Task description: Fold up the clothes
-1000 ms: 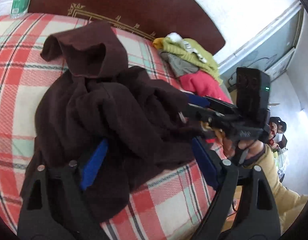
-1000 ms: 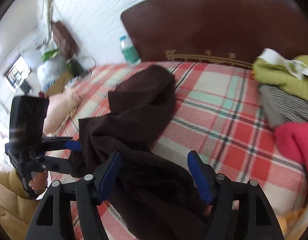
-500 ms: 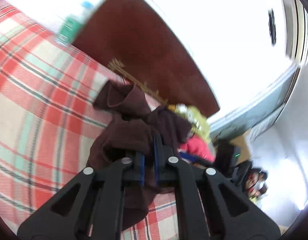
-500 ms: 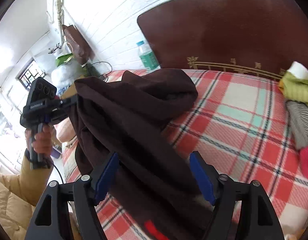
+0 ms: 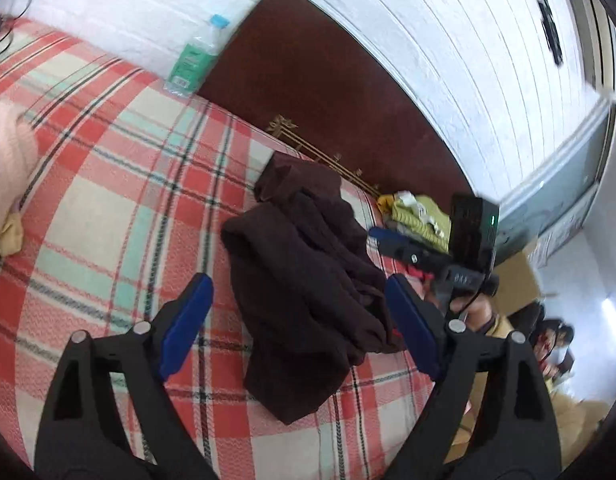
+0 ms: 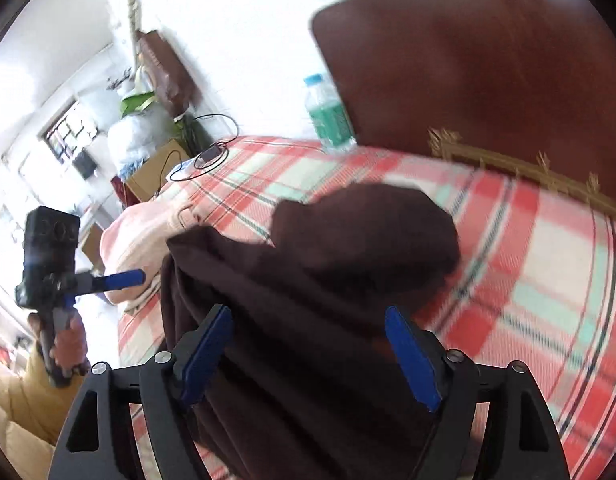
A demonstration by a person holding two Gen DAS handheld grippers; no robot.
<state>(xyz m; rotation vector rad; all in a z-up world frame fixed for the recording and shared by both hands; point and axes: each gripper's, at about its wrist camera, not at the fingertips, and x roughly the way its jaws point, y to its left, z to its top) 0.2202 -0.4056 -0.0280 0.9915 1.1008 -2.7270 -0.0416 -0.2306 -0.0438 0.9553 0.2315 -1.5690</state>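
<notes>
Your left tool [image 5: 296, 316] is opening, its blue pads wide apart with nothing gripped; the brown garment [image 5: 308, 292] lies on the bed beyond and between them, untouched by either pad. Your right tool [image 6: 308, 344] is opening too, and brown cloth sits between its pads, though neither pad seems to press on it. The garment is a loose, bunched heap on the plaid bed [image 5: 120, 208], toward the headboard [image 5: 331, 108] edge and near the pile of other clothes [image 5: 415, 216] at the bed's right side.

This looks like the moment just after a release, with the fold barely begun: next you'll likely need to find an edge or sleeve and spread the cloth flat before folding.

The left wrist view shows the whole heap and the clothes pile behind it. The right wrist view shows instead the pink garment [image 6: 144, 240] at the bed's left edge, plus the bottle [image 6: 327, 112] by the headboard.
</notes>
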